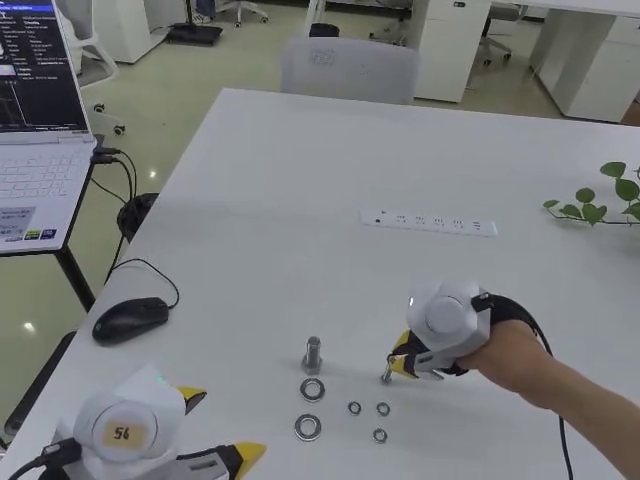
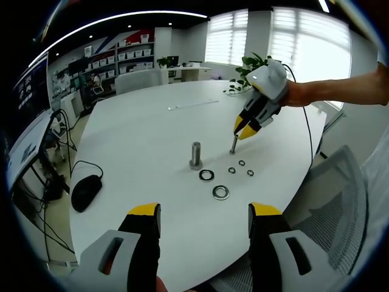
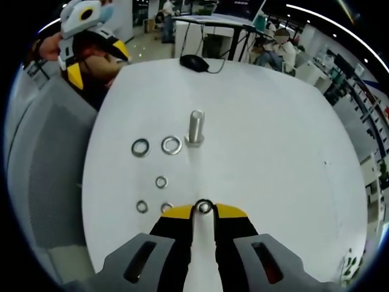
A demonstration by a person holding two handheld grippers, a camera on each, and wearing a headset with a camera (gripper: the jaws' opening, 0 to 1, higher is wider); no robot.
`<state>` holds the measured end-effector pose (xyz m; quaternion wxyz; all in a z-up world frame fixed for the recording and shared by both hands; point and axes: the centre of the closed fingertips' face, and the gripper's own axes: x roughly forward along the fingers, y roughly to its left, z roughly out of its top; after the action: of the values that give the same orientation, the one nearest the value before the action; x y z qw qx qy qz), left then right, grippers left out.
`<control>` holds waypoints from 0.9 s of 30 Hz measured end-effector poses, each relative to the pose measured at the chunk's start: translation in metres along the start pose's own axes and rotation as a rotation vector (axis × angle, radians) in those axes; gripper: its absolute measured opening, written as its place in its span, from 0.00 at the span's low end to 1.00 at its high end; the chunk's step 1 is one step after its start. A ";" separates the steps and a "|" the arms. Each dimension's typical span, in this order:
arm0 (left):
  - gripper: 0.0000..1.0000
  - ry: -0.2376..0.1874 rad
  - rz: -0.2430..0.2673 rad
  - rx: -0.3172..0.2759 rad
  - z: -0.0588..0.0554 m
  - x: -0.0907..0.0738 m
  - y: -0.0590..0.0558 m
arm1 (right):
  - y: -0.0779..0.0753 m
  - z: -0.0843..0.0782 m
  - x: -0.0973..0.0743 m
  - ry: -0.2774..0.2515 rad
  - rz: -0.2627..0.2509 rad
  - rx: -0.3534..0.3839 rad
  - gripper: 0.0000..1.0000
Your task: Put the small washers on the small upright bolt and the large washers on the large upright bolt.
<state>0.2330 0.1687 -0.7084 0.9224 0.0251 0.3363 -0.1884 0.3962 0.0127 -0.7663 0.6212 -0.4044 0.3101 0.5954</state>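
On the table [image 1: 300, 200] lie two large washers [image 1: 312, 390], three small washers [image 1: 354, 408].

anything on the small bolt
No washer on the small bolt; its top is bare. The right gripper clamps it, jaws covering the upper shaft. Three small washers lie on the table.

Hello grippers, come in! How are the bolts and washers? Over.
Left gripper open, empty. Right gripper shut on small upright silver metal bolt. Five silver metal washers flat on white table, none threaded. Nothing in the way.
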 end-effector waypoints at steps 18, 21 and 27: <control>0.58 0.004 0.002 -0.004 -0.003 0.000 0.000 | 0.000 -0.001 0.007 0.057 0.015 -0.064 0.13; 0.58 0.004 0.001 -0.004 -0.003 0.000 0.000 | 0.002 -0.001 0.008 0.064 0.020 -0.066 0.13; 0.58 0.006 0.000 -0.005 -0.004 0.000 -0.001 | 0.002 -0.007 0.017 0.087 0.031 -0.055 0.14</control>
<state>0.2303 0.1687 -0.7111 0.9214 0.0235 0.3395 -0.1876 0.3967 0.0148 -0.7846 0.5863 -0.4419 0.3263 0.5953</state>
